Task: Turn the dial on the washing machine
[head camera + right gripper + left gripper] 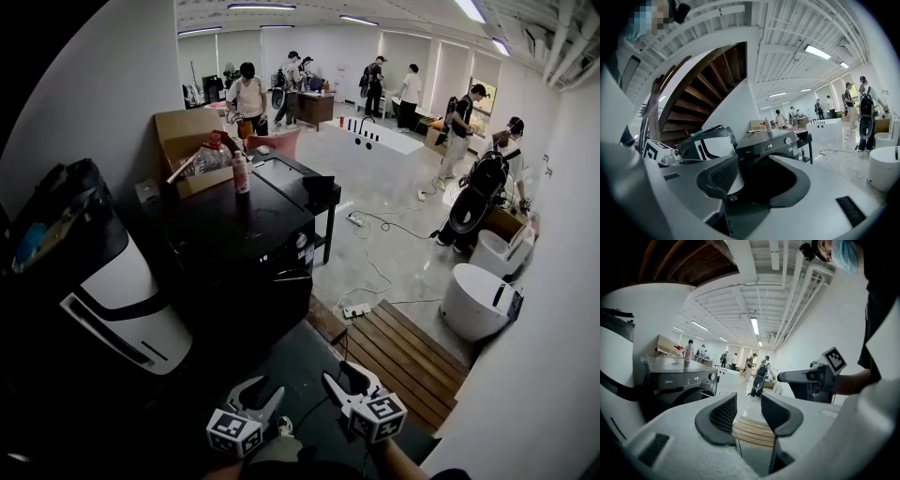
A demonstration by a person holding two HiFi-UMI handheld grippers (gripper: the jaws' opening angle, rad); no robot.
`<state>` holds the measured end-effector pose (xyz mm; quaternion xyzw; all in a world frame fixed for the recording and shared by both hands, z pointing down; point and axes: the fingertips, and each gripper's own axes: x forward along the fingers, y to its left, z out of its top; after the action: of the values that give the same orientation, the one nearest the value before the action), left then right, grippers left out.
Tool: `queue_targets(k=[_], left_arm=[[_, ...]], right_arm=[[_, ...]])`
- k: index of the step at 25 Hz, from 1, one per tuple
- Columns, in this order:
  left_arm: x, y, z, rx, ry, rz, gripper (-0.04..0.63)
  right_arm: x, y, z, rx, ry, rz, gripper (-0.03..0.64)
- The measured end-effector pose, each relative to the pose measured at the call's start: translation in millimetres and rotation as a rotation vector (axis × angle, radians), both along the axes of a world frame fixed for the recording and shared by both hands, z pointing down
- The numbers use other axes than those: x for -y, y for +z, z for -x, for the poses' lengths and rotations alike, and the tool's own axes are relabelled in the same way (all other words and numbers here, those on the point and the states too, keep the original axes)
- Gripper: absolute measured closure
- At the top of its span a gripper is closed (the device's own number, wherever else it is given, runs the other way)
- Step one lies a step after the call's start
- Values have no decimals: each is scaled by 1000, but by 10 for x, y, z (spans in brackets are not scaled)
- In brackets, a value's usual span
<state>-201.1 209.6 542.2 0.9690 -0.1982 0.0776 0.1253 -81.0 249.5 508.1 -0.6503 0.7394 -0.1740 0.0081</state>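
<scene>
Nearest us, we note the left gripper [262, 392] well short of the washing machine [234, 248], its jaws wide apart and empty. We find the right gripper [345, 377] likewise short of the washing machine, jaws partly apart, gripping nothing. We record the dial [302, 241] untouched at the right end of the washing machine's front panel.

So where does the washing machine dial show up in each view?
Head view: the dial sits about mid-picture, on the front panel of the dark washing machine.
Left gripper view: the dial is left of centre, above the left-hand jaw.
Right gripper view: the dial is right of centre, above the jaws.
Shared landmark: the bottle on the machine's top.
</scene>
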Motion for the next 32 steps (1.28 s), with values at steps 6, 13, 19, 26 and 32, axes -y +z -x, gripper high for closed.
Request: queue_targets(k=[6,13,19,26,32], left_arm=[[470,-69,-345,8,65,-19,437],[1054,-155,-532,-6,103,-14,437],[1424,-183,-595,-2,140,-12,437],[1684,-104,-765,3,151,8,437],[1861,-41,-1079,12,108,20,437]], right_arm=[[455,-38,-291,1,50,12,434],[1040,-103,-450,4,94,5,430],[1380,-115,-532,8,131,6,430],[1585,-64,-735,17,167,23,430],[1823,27,-1077,23,118,33,430]])
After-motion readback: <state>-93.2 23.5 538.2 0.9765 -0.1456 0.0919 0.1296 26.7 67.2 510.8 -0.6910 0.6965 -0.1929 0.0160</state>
